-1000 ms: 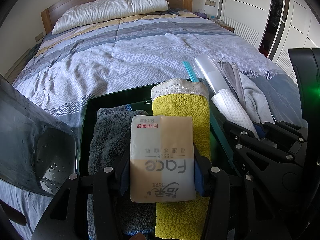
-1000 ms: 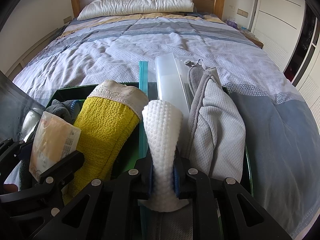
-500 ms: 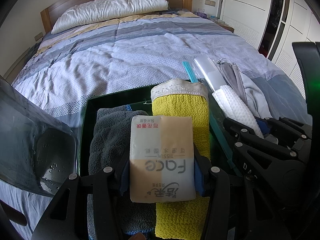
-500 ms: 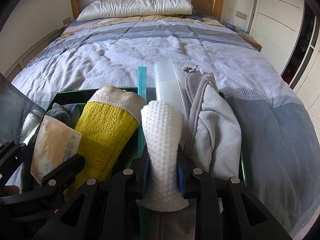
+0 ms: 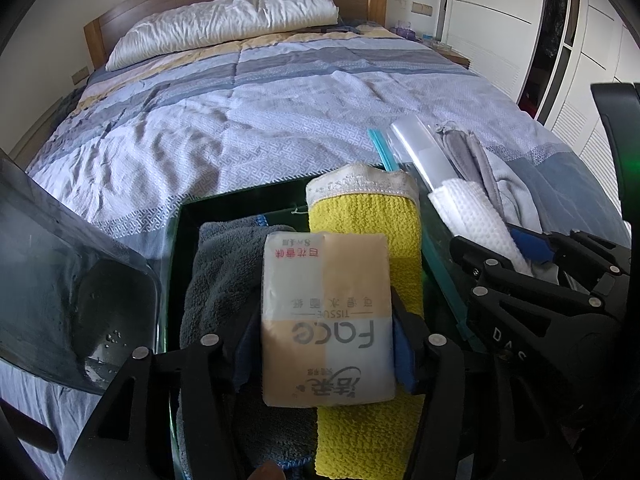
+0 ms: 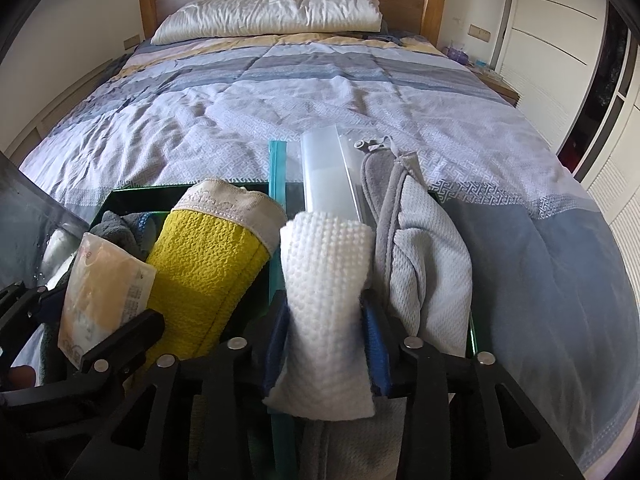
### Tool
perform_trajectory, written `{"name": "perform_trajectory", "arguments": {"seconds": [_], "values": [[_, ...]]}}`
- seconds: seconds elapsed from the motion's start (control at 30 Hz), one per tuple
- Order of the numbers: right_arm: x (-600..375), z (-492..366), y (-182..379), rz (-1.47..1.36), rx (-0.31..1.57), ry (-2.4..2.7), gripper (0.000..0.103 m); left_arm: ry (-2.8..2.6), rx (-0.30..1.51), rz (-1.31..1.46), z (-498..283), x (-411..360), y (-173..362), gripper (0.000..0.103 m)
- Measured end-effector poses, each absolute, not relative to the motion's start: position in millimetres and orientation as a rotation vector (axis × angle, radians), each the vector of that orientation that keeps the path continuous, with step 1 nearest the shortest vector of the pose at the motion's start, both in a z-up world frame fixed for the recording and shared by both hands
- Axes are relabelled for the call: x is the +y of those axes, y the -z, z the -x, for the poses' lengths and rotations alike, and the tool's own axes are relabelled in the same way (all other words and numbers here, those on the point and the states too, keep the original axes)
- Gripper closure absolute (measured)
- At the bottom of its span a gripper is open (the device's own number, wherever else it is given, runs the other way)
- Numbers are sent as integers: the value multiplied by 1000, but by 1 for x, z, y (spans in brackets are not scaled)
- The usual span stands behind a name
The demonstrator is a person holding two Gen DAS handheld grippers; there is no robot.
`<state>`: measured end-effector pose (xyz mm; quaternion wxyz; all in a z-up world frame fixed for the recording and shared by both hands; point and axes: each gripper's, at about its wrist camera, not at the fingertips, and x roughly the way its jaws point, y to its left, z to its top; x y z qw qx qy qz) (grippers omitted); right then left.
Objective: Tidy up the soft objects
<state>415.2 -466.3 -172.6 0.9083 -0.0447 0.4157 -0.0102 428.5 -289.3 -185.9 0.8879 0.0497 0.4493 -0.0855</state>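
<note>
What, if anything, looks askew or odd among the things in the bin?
Nothing is spilled or damaged. The clear plastic piece and teal strip stick out past the bin's far rim, odd among towels.

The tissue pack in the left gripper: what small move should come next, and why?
Probably lower the tissue pack a little and then open the left gripper. It is shut on the pack directly above the grey towel and yellow towel that lie in the green bin, so there seems to be a soft place for it.
</note>
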Motion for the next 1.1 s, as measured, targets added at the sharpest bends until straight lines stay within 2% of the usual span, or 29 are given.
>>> {"name": "perform_trajectory", "arguments": {"seconds": [0.13, 0.37, 0.53, 1.1], "values": [[-470, -413, 168, 88, 845, 27, 57, 175, 920, -94, -428, -287, 181, 39], [-473, -405, 158, 92, 821, 38, 50, 185, 906, -81, -428, -284, 175, 35], [-477, -398, 150, 85, 796, 43, 46, 171, 875, -90, -425, -281, 169, 21], [-479, -386, 135, 42, 753, 37, 43, 160, 815, -104, -420, -276, 152, 20]]}}
